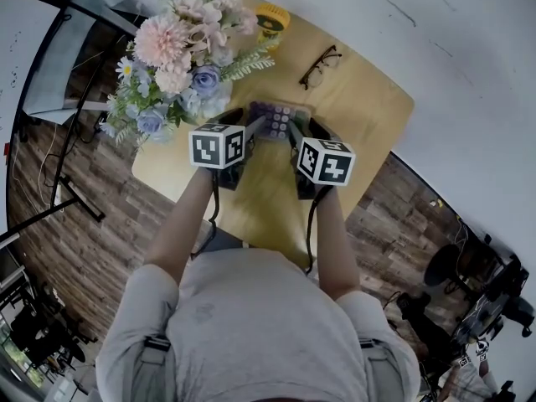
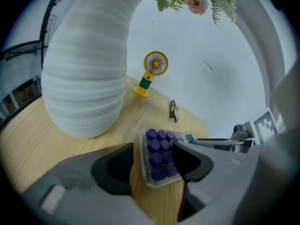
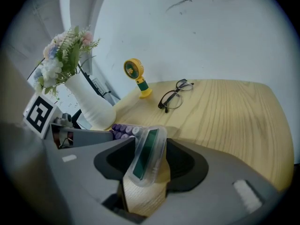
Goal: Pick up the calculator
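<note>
While the calculator (image 1: 275, 120) is already bracketed at both ends, it reads as resting on the tabletop (image 3: 234, 116) and not yet picked up. Its purple keypad end lies between the jaws of the left tool (image 2: 155, 149), and its green display end lies between the jaws of the right tool (image 3: 151, 144). Both tools are released, with their jaws spread wide. In the left gripper view bare wood shows between that tool's left-hand jaw and the case. The right-hand jaw overlaps the edge of the keys, and I cannot tell whether it touches them. In the right gripper view a gap shows on either side of the display end, so neither pad presses there. In the head view the two tools point toward each other across the calculator from near the person's body. The white vase (image 2: 84, 69) stands to the left of the left tool and close ahead of it. The handheld fan (image 3: 136, 76) and the glasses (image 3: 173, 97) lie well ahead of both tools and out of the way. By my reading the approach and lining-up are done. What is left is the whole grasp, which means closing onto the clear case and then lifting it off the wood. The case looks smooth and slim, so a squeeze near its edge could slip. The nearby vase leaves the left tool little room to swing outward.
</note>
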Motion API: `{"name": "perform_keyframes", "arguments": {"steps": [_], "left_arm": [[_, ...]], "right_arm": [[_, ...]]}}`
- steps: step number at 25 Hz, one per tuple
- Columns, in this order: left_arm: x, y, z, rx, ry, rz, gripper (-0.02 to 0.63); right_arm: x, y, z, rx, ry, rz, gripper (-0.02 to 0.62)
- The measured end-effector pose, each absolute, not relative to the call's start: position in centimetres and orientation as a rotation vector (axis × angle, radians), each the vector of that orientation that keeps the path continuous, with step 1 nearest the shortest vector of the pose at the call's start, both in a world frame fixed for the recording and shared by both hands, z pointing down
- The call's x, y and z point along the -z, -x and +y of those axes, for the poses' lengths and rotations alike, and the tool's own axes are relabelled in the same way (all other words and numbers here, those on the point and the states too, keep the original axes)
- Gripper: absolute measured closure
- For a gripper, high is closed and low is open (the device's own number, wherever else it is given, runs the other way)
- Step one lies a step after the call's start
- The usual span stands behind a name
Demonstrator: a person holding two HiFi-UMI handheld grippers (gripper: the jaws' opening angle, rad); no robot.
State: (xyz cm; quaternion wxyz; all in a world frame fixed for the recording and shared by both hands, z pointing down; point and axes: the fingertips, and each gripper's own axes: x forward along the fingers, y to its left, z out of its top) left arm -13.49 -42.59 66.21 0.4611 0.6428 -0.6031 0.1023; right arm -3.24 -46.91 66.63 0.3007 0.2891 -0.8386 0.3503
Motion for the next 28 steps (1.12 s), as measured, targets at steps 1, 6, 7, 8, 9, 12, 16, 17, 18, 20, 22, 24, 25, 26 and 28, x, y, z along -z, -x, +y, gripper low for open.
{"name": "perform_keyframes", "arguments": {"steps": [1,6,7,8,9,12,16,17,18,20,22,24,25,26,28], "left_arm": [[-66.2,13.5,-42.6,-0.24,-1.584,-1.479,0.344],[-66.0,12.9,-42.5,-0.231,-1.602,-1.471,0.383],[-65.8,12.8,-42.4,-0.245,-1.609,-1.477,0.383],[-65.6,12.7,-42.3,-0.264,-1.622,-1.486,0.383],[-65.3,12.6,-42.2,-0.283,-1.637,-1.496,0.383],[-64.8,12.2,-41.7,-0.313,-1.668,-1.521,0.383],[-63.2,11.5,-41.6,-0.335,-1.734,-1.549,0.383],[-62.6,11.4,-41.7,-0.343,-1.756,-1.561,0.383],[-61.9,11.3,-41.7,-0.349,-1.778,-1.573,0.383],[-60.5,11.1,-41.9,-0.353,-1.823,-1.597,0.383],[-58.9,10.9,-41.9,-0.353,-1.871,-1.621,0.383],[-57.2,10.7,-41.9,-0.356,-1.92,-1.646,0.383],[-56.4,10.6,-41.9,-0.356,-1.945,-1.656,0.383],[-55.6,10.5,-41.9,-0.356,-1.968,-1.664,0.383],[-54.1,10.2,-41.8,-0.352,-2.01,-1.676,0.383]], "right_arm": [[-66.7,3.3,-46.9,-0.943,-0.762,-2.229,0.383],[-66.6,3.3,-46.8,-0.975,-0.765,-2.233,0.396],[-66.5,3.3,-46.7,-0.969,-0.771,-2.236,0.399],[-66.3,3.2,-46.6,-0.959,-0.778,-2.241,0.402],[-66.0,3.1,-46.5,-0.949,-0.787,-2.247,0.402],[-65.3,2.6,-46.3,-0.936,-0.829,-2.261,0.415],[-63.8,1.8,-46.1,-0.919,-0.888,-2.295,0.443],[-63.2,1.7,-46.1,-0.906,-0.902,-2.31,0.442],[-62.6,1.6,-46.2,-0.891,-0.917,-2.326,0.442],[-61.1,1.3,-46.2,-0.86,-0.952,-2.36,0.439],[-59.6,1.0,-46.1,-0.839,-0.99,-2.394,0.439],[-58.0,0.8,-45.9,-0.823,-1.029,-2.425,0.437],[-57.2,0.6,-45.8,-0.812,-1.049,-2.439,0.437],[-56.5,0.5,-45.7,-0.8,-1.069,-2.452,0.437],[-55.0,0.1,-45.5,-0.774,-1.105,-2.474,0.436]]}}
